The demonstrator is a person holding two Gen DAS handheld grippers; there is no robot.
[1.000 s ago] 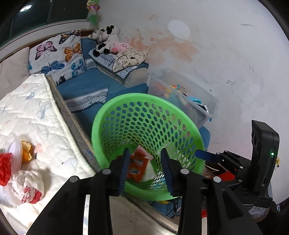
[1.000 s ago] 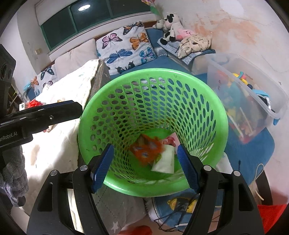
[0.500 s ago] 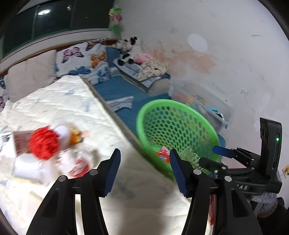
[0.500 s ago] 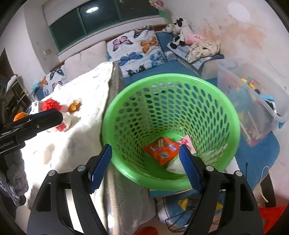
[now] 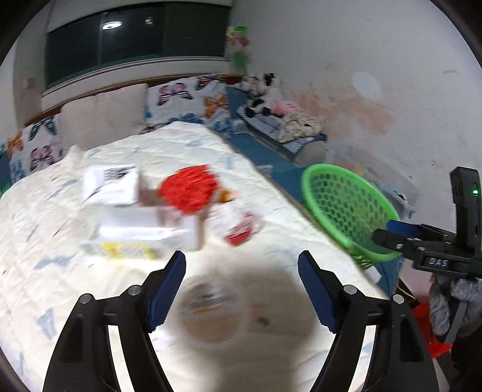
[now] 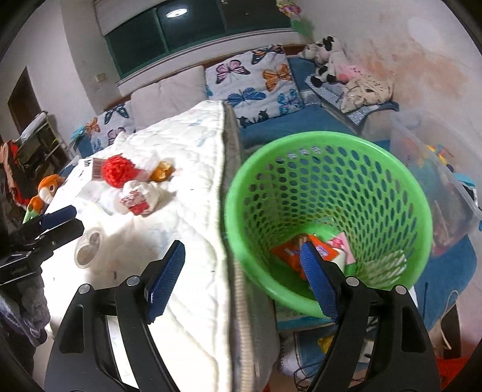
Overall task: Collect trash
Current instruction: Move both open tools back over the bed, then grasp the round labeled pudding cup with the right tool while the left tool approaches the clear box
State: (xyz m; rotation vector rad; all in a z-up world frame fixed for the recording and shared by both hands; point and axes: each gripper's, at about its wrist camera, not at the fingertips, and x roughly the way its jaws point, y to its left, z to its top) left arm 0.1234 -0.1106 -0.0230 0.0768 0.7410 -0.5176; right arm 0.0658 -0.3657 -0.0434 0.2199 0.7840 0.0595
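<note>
We see a ceiling lamp (image 6: 176,12) mirrored in the dark window, a heavy shadow (image 5: 265,301) on the overexposed white quilt, strong motion blur in the left view, and fisheye bending with black corners.

The left wrist view is motion-blurred: the white cardboard boxes (image 5: 132,211), their printed labels unreadable, the red mesh ball (image 5: 188,193) and the round clear plastic lid (image 5: 211,313) on the white quilted mattress (image 5: 271,193) lack sharp edges. The green perforated plastic basket (image 5: 346,208) is partly covered there by the right gripper (image 5: 400,232). In the right wrist view, one blue fingertip (image 6: 313,265) covers part of the orange snack wrapper (image 6: 286,253) in the basket. The clear plastic storage bin (image 6: 436,169) contents are indistinct.
</note>
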